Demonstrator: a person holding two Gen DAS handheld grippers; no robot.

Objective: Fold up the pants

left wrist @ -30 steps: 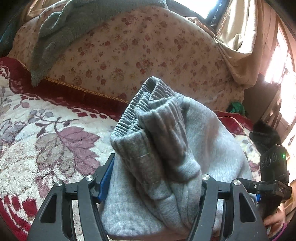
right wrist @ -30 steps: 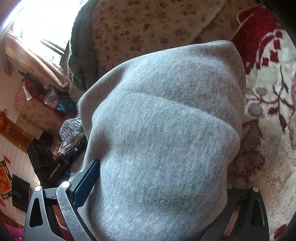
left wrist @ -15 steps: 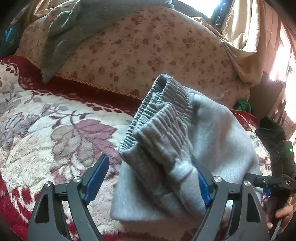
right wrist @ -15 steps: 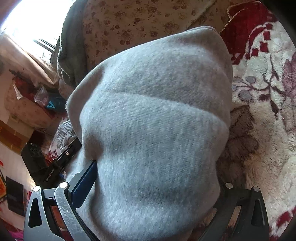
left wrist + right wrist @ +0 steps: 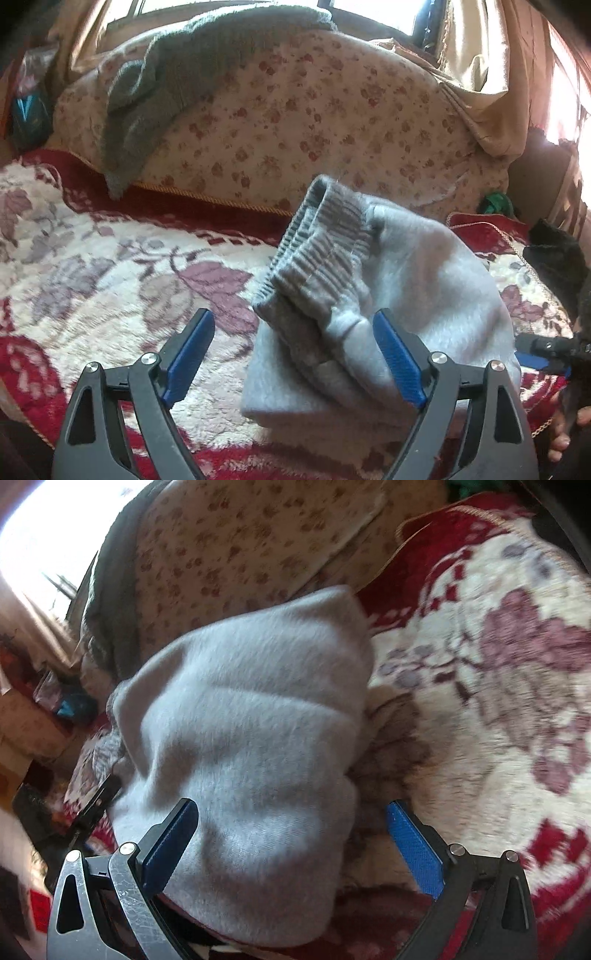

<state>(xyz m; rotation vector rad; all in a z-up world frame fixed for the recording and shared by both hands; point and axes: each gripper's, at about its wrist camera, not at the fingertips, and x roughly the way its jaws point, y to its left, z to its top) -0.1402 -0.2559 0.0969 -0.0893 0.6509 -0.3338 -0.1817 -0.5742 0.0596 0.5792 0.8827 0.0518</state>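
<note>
The folded grey pants (image 5: 406,288) lie on the floral blanket (image 5: 110,266) at centre-right of the left view, waistband toward upper left, between the still-opening left tool (image 5: 291,354), gripping nothing, and the wide-open, empty right tool (image 5: 291,838).

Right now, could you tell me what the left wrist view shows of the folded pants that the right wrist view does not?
Only the left wrist view shows the ribbed waistband on top of the bundle, the dark grey towel over the floral cushion, and the opening left tongs, one pad against the cloth, the other clear.

Only the right wrist view shows the smooth rounded fold and the open right tongs.

Both show the grey pants lying folded on the floral blanket.
</note>
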